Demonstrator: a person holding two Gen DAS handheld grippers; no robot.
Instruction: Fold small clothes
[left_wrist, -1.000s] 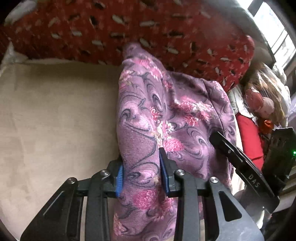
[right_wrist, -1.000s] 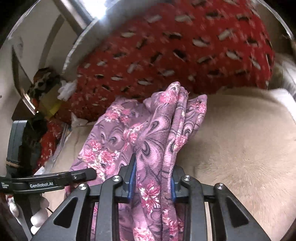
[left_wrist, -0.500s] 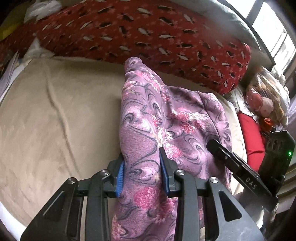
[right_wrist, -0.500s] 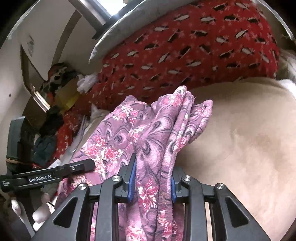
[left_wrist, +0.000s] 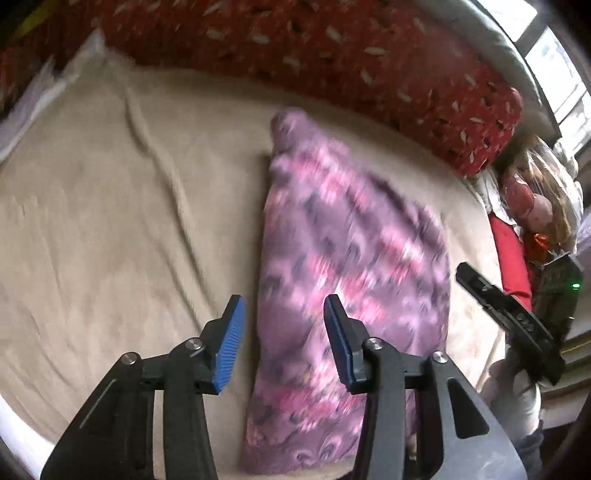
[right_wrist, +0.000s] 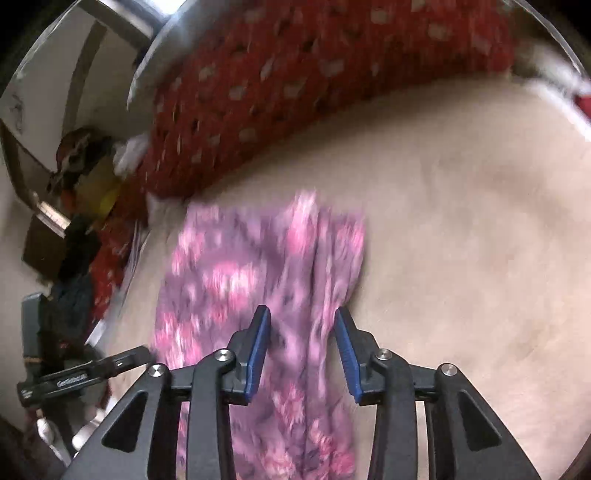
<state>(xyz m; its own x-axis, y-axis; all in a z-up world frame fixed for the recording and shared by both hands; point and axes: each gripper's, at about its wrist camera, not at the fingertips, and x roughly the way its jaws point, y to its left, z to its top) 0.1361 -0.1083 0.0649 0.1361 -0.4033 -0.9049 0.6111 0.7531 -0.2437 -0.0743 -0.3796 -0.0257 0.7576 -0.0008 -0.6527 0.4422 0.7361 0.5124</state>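
The purple floral garment (left_wrist: 351, 280) lay flat on the beige bed sheet (left_wrist: 110, 229), a long folded strip with its far end pointing at the red patterned bolster (left_wrist: 332, 55) and stopping just short of it. Motion blur smeared its print in both wrist views, so its fold lines could not be read.

The left gripper (left_wrist: 282, 343) stood wide, its blue pads apart and holding nothing, over the garment's left edge near the strip's near end. The right gripper (right_wrist: 303, 350) was likewise spread and empty, over the garment's right side, where bunched pleats ran lengthwise (right_wrist: 332, 266).

Left of the garment, the sheet lay open and bare apart from a few long wrinkles, reaching to the bolster. Right of the garment, only a narrow band of sheet remained before the bed's edge, where a doll in plastic wrap (left_wrist: 535, 199) and a red cloth (left_wrist: 511, 254) crowded close. In the right wrist view, sheet on the garment's right ran broad and smooth.
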